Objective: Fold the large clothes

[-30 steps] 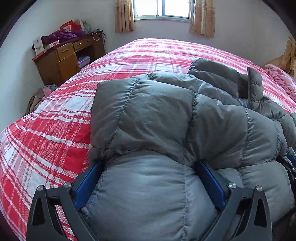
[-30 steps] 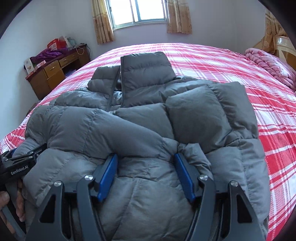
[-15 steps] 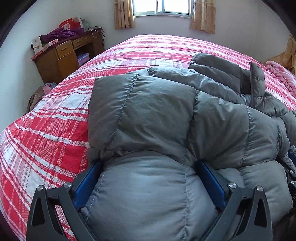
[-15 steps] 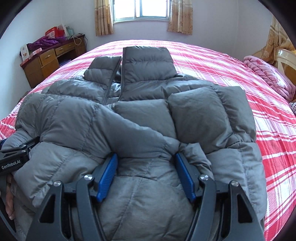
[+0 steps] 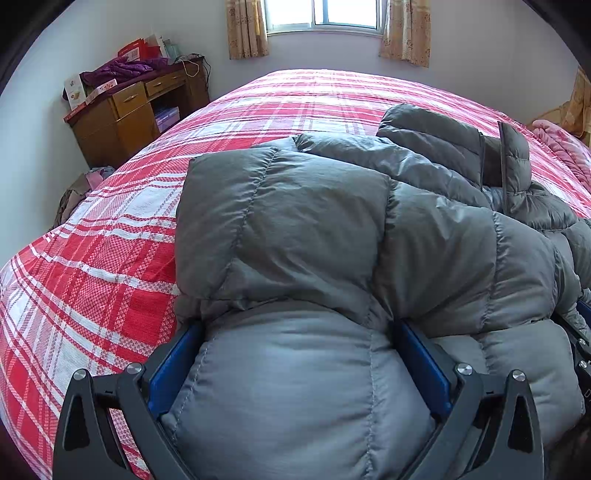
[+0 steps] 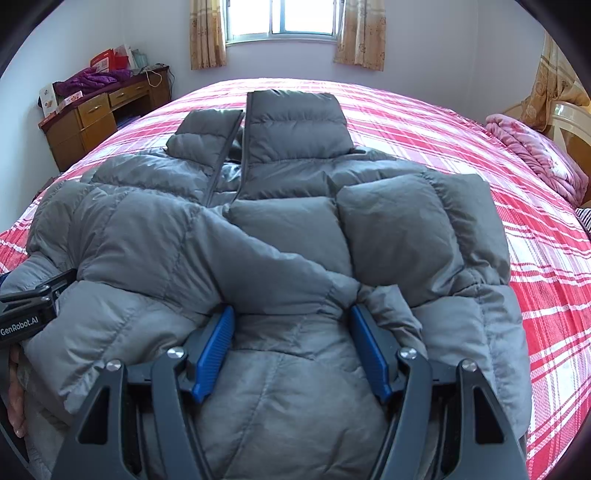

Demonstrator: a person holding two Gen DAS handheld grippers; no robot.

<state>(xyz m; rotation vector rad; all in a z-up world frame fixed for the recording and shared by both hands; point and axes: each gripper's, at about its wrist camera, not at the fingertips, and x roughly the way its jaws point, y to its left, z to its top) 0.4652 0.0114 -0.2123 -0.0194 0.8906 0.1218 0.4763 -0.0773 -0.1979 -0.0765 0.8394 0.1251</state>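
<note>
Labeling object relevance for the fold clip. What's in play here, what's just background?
In play:
- grey puffer jacket, sleeves folded in
- left tool, gripping the hem
- right tool, gripping the hem
- red plaid bedspread, the work surface

Background:
- wooden desk
- purple garment on the desk
- pink blanket
- window curtains

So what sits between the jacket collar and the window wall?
In the right wrist view, only bare plaid bedspread runs from the jacket collar to the wall under the window.

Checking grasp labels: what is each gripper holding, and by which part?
Both hold the gray puffer jacket by its near hem: left gripper toward one side, right gripper toward the other.
</note>
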